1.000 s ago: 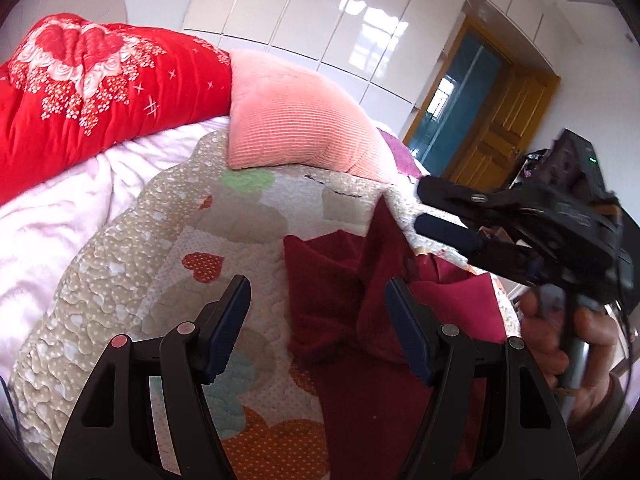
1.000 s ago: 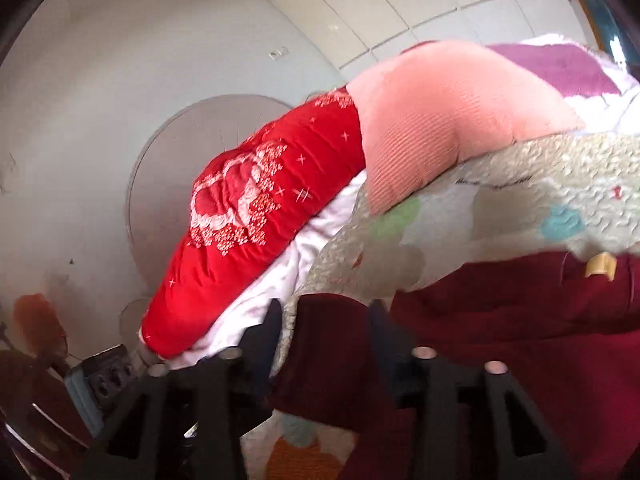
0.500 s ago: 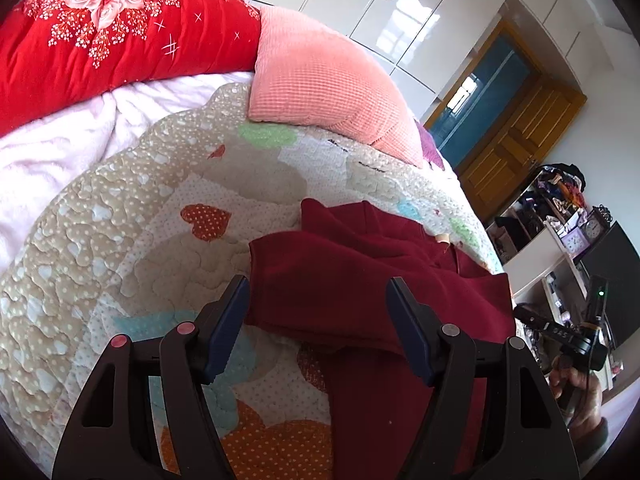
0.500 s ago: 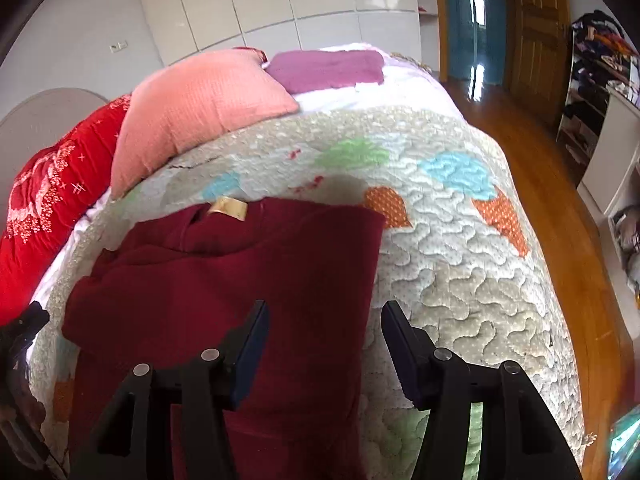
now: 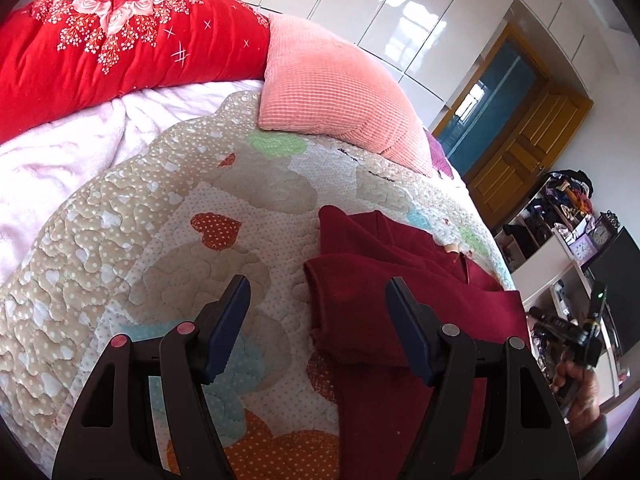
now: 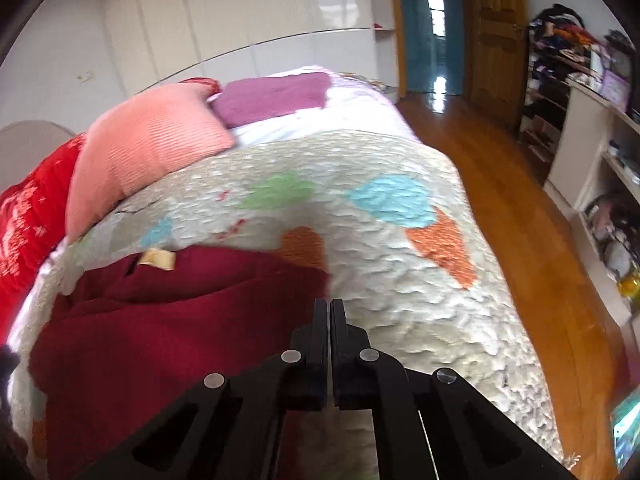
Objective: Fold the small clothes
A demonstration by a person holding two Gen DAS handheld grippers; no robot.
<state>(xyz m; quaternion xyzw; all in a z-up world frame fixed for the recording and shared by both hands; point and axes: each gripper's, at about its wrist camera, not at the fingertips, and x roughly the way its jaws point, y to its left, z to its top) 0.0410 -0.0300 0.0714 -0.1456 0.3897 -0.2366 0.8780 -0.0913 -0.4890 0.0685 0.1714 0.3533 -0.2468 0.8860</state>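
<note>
Bright daylight, fisheye warp, right-view blur

The dark red knit garment [image 5: 404, 320] ran off the bottom edge of the left wrist view, so its lower part was cut off. Beside it, the right gripper [image 5: 576, 332] showed only as a small dark shape at the frame's edge, too small to tell its jaw position there. The right wrist view was motion-blurred; the beige label [image 6: 158, 259] at the garment's collar could not be read. The cluttered white shelving unit [image 6: 580, 148] beyond the garment held items too smeared to identify.
</note>
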